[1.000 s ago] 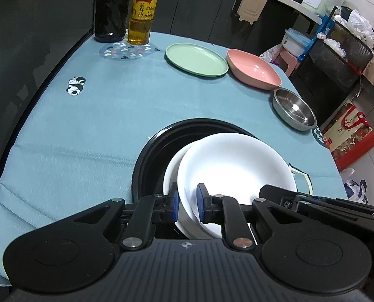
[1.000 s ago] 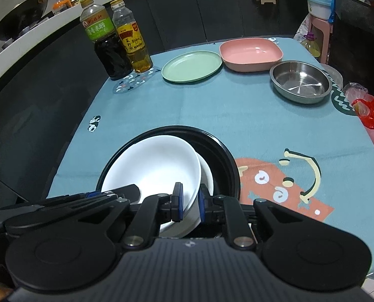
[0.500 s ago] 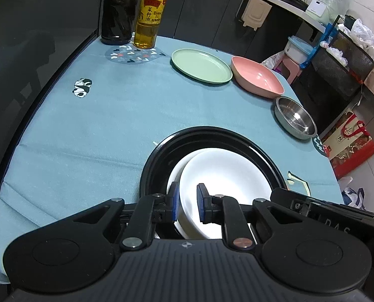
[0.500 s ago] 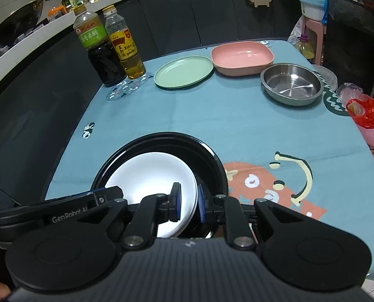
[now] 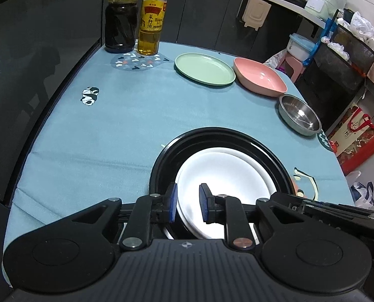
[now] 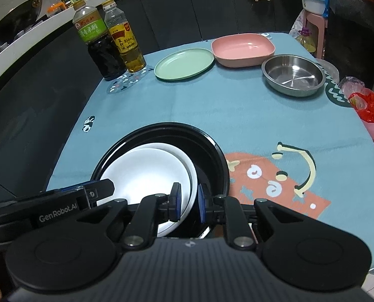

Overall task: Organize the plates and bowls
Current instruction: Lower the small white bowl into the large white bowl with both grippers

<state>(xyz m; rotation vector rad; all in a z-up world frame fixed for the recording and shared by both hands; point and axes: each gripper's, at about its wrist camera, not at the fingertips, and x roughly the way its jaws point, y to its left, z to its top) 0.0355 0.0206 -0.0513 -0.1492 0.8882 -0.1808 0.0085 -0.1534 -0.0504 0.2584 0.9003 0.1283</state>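
Note:
Two white plates (image 5: 224,176) (image 6: 146,171) lie stacked inside a wide black dish (image 5: 212,133) (image 6: 174,127) near the table's front edge. My left gripper (image 5: 189,202) straddles the top plate's near-left rim. Its jaws are opening, and a gap shows beside the rim. My right gripper (image 6: 188,202) is shut on the white plates' near-right rim. Farther back sit a green plate (image 5: 204,68) (image 6: 184,64), a pink bowl (image 5: 260,79) (image 6: 242,47) and a steel bowl (image 5: 299,117) (image 6: 292,74).
A dark vinegar bottle (image 5: 121,12) (image 6: 98,42) and a yellow oil bottle (image 5: 151,20) (image 6: 126,42) stand at the back left corner of the blue tablecloth (image 5: 111,125). Bags and a stool crowd the floor off the right edge.
The tilted white plate came down flat onto the other white plate in the black dish. My left gripper's pads have drawn apart from its rim.

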